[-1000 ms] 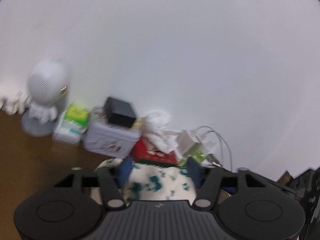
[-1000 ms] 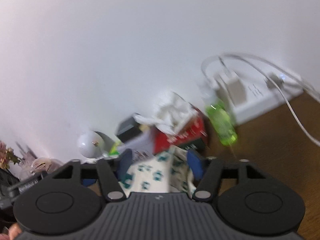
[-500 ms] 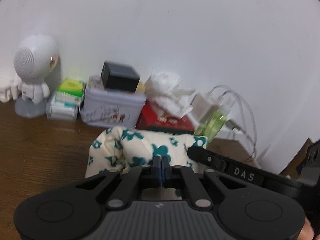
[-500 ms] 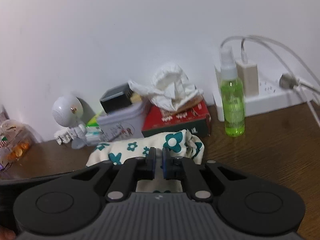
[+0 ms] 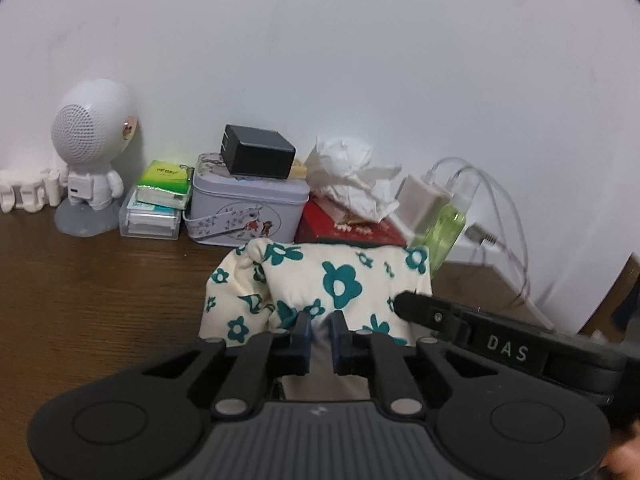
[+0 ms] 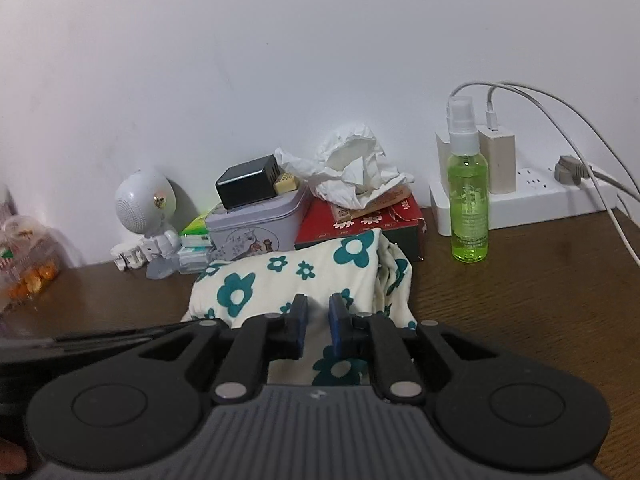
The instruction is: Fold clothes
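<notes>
A brown wooden table [image 6: 520,300] meets a white wall [image 6: 280,60], with clutter along it (a tin [image 5: 246,210], a red tissue box [image 6: 360,220], a green spray bottle [image 6: 468,204]). The flowered cloth [image 5: 340,280] lies bunched before them. The left tool [image 5: 320,338] is opening slightly, cloth between its pads; the right tool [image 6: 317,326] seems nearly closed on cloth.

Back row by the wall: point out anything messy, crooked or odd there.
A crumpled tissue bulges loose from the red tissue box. A black box sits skewed on the tin. The green spray bottle stands upright; nothing looks spilled.
</notes>
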Tool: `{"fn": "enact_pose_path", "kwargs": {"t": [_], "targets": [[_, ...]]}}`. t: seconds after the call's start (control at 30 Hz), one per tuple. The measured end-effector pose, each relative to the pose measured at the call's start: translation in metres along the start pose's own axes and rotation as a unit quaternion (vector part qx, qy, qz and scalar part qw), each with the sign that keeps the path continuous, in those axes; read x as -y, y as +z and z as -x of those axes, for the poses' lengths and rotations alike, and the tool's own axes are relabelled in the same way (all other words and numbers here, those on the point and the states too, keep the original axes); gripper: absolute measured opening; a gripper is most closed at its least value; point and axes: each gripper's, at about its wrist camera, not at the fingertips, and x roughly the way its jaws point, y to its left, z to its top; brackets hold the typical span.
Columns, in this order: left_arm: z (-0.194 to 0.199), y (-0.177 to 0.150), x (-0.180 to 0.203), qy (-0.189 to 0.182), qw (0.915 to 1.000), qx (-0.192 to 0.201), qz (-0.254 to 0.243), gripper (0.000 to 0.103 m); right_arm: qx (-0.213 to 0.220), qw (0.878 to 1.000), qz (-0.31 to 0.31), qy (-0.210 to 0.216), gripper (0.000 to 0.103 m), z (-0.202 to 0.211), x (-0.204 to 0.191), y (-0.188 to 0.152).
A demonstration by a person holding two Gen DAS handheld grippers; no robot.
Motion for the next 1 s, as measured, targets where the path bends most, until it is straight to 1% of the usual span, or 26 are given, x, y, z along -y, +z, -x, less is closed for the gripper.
{"fn": "enact_pose_path", "kwargs": {"t": [0.07,0.1,0.13,0.17,0.2,0.23,0.27,0.3,0.33,0.4,0.43,0.47,0.6,0.73,0.83,0.93,1.0], "targets": [[0.015,0.002,-0.002,-0.012,0.9996,0.02,0.016,0.014,0.009,1.0,-0.012,0.008,0.013,0.009,0.001,0.0],[0.025,0.003,0.0,-0.011,0.9994,0.03,0.012,0.027,0.014,1.0,-0.012,0.012,0.013,0.017,-0.002,0.0],[0.037,0.004,0.005,0.002,0.999,0.045,0.0,0.043,0.021,1.0,-0.009,0.015,0.014,0.026,-0.004,0.001],[0.05,0.004,0.011,0.016,0.998,0.06,-0.012,0.051,0.032,0.999,0.003,0.014,0.02,0.037,-0.008,0.0],[0.062,0.002,0.017,0.029,0.996,0.081,-0.026,0.065,0.045,0.999,0.016,0.01,0.038,0.05,-0.012,-0.002],[0.076,-0.002,0.022,0.04,0.9936,0.099,-0.036,0.083,0.057,0.998,0.027,0.005,0.049,0.064,-0.015,-0.005],[0.089,-0.006,0.028,0.05,0.9907,0.118,-0.045,0.092,0.066,0.997,0.037,0.002,0.066,0.076,-0.018,-0.009],[0.102,-0.011,0.033,0.06,0.9875,0.135,-0.055,0.103,0.075,0.996,0.046,0.0,0.075,0.087,-0.02,-0.013],[0.114,-0.018,0.038,0.063,0.9855,0.146,-0.059,0.103,0.083,0.995,0.056,-0.003,0.08,0.099,-0.023,-0.017],[0.135,-0.03,0.046,0.067,0.9831,0.158,-0.065,0.103,0.091,0.993,0.069,-0.011,0.095,0.116,-0.027,-0.027],[0.143,-0.036,0.049,0.066,0.983,0.159,-0.065,0.103,0.095,0.993,0.075,-0.015,0.1,0.125,-0.028,-0.031],[0.151,-0.042,0.052,0.063,0.9832,0.159,-0.065,0.103,0.096,0.992,0.077,-0.02,0.102,0.131,-0.03,-0.036],[0.174,-0.067,0.06,0.058,0.986,0.144,-0.061,0.103,0.085,0.992,0.083,-0.035,0.103,0.153,-0.039,-0.057],[0.195,-0.092,0.06,0.066,0.9883,0.12,-0.067,0.103,0.072,0.992,0.087,-0.05,0.103,0.176,-0.051,-0.08],[0.218,-0.11,0.056,0.08,0.9876,0.118,-0.067,0.103,0.063,0.991,0.095,-0.068,0.103,0.197,-0.058,-0.096],[0.243,-0.128,0.052,0.064,0.9892,0.115,-0.064,0.103,0.066,0.99,0.093,-0.081,0.103,0.22,-0.066,-0.111],[0.261,-0.142,0.049,0.071,0.9895,0.113,-0.056,0.103,0.068,0.99,0.087,-0.091,0.103,0.237,-0.07,-0.121]]}}
